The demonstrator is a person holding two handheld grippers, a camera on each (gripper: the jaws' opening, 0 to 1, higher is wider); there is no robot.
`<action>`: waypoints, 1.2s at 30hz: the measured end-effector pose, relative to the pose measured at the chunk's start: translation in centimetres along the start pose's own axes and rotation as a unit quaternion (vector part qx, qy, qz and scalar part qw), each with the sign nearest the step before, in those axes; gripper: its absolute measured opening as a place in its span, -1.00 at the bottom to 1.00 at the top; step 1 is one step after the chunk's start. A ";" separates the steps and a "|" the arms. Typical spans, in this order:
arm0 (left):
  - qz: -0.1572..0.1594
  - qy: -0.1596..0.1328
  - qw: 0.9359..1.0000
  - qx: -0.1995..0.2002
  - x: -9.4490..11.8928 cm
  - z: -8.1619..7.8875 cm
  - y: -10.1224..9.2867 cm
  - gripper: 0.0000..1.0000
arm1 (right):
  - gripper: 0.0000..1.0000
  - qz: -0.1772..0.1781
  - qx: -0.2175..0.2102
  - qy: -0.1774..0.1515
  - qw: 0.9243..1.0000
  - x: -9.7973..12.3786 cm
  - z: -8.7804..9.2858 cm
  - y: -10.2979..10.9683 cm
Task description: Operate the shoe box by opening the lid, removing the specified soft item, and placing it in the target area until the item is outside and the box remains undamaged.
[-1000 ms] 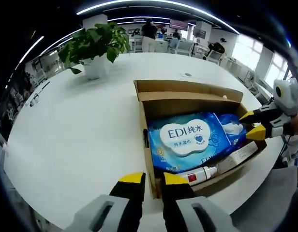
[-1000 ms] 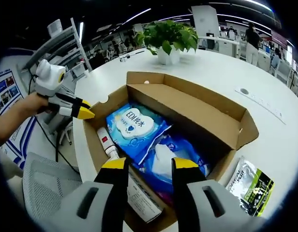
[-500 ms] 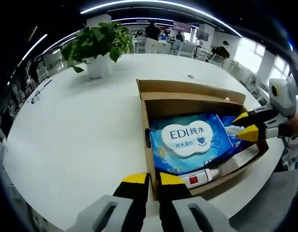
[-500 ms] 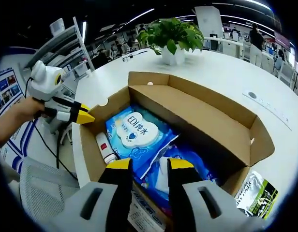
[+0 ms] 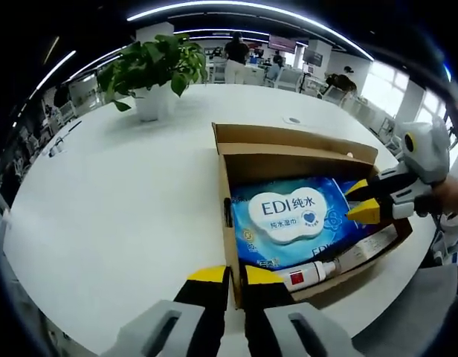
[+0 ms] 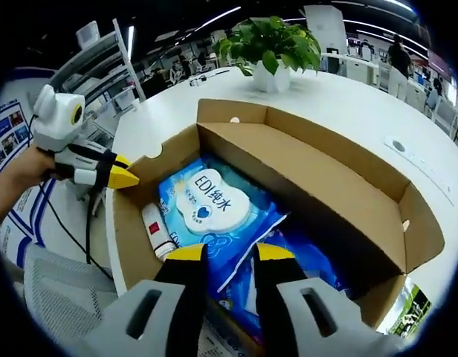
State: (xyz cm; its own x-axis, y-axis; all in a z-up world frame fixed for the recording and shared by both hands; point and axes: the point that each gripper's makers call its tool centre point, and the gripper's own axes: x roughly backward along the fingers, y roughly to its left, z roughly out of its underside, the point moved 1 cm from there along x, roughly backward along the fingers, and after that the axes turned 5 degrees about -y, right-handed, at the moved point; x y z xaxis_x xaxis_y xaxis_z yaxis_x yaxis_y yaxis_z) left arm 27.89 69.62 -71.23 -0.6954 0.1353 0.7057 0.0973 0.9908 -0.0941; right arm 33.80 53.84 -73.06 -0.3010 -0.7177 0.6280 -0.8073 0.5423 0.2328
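Now the cardboard shoe box (image 5: 296,160) sits open on the round white surface (image 5: 117,193), its lid folded back on the far side in the left gripper view. Inside lies a blue pack of wet wipes (image 5: 292,219) with a white label, flat on the box floor. Along the near wall of the box, beside the pack, lies a white tube with a red mark (image 5: 311,269), and next to it a long pale carton (image 5: 366,248). A second blue soft pack (image 6: 303,256) lies partly under and beside the wipes in the right gripper view.

The left gripper (image 5: 227,277) hangs at the outer corner of the box, its yellow-tipped jaws nearly together with only a thin gap; whether they pinch the cardboard edge cannot be told. In the right gripper view it appears (image 6: 121,172) at the box's left corner, held by a hand (image 6: 24,167).

The right gripper (image 6: 229,254) reaches down into the box, its jaws slightly apart over the edge of the wet wipes where the second blue pack begins; whether they touch is unclear. In the left gripper view it enters (image 5: 363,199) from the right, above the box's right end.

A potted green plant (image 5: 151,71) stands well apart on the surface behind the box. A green-and-black packet (image 6: 411,312) lies on the surface just outside the box.
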 end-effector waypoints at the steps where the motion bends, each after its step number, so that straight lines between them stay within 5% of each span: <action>1: 0.000 0.000 1.000 0.000 0.0 0.0 0.0 -0.87 | -0.58 0.002 -0.001 0.001 1.000 -0.2 0.0 0.0; 11: -0.001 0.000 1.000 0.001 0.0 0.0 0.0 -0.88 | -0.91 0.032 0.022 0.009 0.999 -0.9 -0.2 -1.0; 36: 0.002 0.010 1.000 -0.005 -0.1 0.1 0.0 -0.86 | -1.00 0.054 0.002 -0.016 0.998 3.3 -1.0 -1.8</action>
State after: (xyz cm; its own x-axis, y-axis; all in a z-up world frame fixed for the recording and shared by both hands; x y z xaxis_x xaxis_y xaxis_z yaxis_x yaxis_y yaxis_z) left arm 27.91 69.59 -71.32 -0.6811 0.1386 0.7190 0.1074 0.9902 -0.0891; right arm 34.81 50.96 -70.69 -0.4027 -0.6686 0.6251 -0.7716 0.6154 0.1612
